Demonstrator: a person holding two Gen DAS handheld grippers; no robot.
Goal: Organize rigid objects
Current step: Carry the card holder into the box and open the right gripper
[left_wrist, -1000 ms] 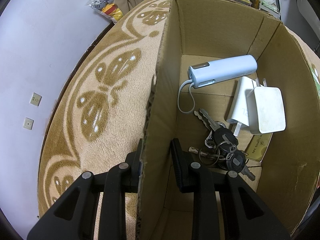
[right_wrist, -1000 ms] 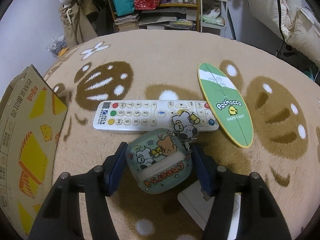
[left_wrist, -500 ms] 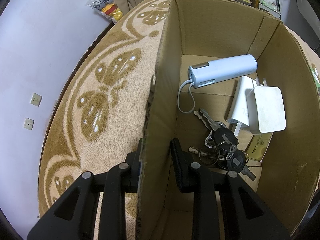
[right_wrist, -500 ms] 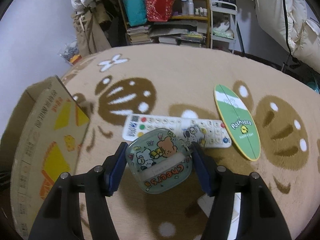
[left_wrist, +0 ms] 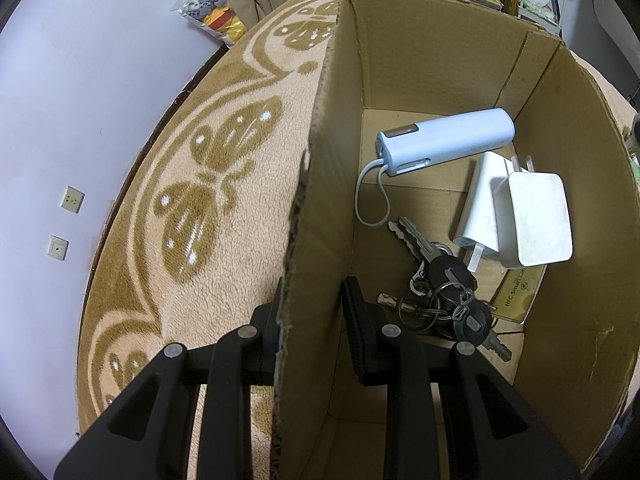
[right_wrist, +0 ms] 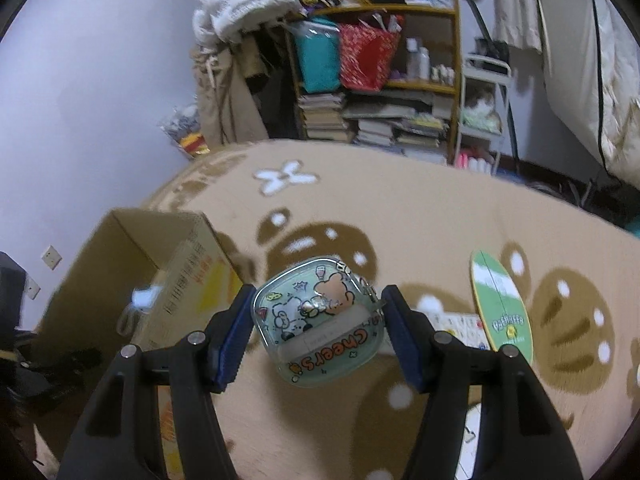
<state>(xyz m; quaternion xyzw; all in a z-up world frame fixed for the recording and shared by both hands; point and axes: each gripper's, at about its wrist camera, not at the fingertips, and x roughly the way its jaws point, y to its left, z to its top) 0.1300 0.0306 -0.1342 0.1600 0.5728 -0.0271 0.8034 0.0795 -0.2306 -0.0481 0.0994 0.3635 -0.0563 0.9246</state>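
Carpet (right_wrist: 460, 216) lies open beyond box (right_wrist: 132, 264).

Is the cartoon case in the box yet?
Out. The cartoon case is clamped in the right gripper above the rug, right of the box.

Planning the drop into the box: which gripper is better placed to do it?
Right. The right gripper already holds the case lifted above the rug, with the box beside it. The left gripper is clamped on the box wall.
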